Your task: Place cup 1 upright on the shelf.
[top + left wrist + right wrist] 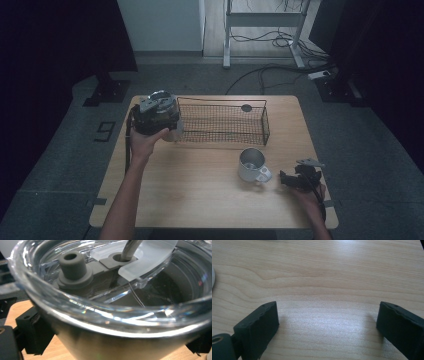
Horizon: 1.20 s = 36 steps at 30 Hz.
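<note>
Left forearm stretched forward from near edge, hand raised at table's far-left corner, left gripper [176, 131] clamped around steel tumbler [105, 340], black jaws on either side of its body. Tumbler has clear lid [75, 307] with grey stopper [72, 265] and straw; held just beside left end of wire basket [225, 125]. Right hand low at near-right table [324, 277] edge, right gripper [284, 180] resting, jaws wide apart, nothing between, pointing toward metal mug [251, 164] nearby.
</note>
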Motion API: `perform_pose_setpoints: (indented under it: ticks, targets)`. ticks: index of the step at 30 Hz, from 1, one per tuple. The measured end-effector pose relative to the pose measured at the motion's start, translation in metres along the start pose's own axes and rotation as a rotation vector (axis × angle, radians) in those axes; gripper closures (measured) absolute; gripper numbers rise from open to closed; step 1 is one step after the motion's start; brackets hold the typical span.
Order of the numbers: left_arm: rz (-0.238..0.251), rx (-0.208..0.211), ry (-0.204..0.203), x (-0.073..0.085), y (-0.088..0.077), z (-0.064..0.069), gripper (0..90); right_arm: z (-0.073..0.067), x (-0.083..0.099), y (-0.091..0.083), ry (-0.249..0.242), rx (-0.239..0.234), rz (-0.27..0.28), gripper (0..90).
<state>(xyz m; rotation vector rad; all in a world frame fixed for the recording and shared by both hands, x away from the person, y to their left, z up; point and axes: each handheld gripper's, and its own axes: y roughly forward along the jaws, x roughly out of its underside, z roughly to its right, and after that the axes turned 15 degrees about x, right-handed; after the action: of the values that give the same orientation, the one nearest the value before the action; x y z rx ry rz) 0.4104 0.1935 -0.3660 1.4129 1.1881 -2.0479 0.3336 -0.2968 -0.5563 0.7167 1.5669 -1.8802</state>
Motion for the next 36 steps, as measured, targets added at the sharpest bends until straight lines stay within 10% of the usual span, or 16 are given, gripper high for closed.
perform_pose_setpoints:
  ticks: [36]
  targets:
    - [0.001, 0.016, -0.008, -0.017, 0.032, 0.003, 4.2, 0.000, 0.000, 0.000, -0.001, -0.002, 0.005, 5.1]
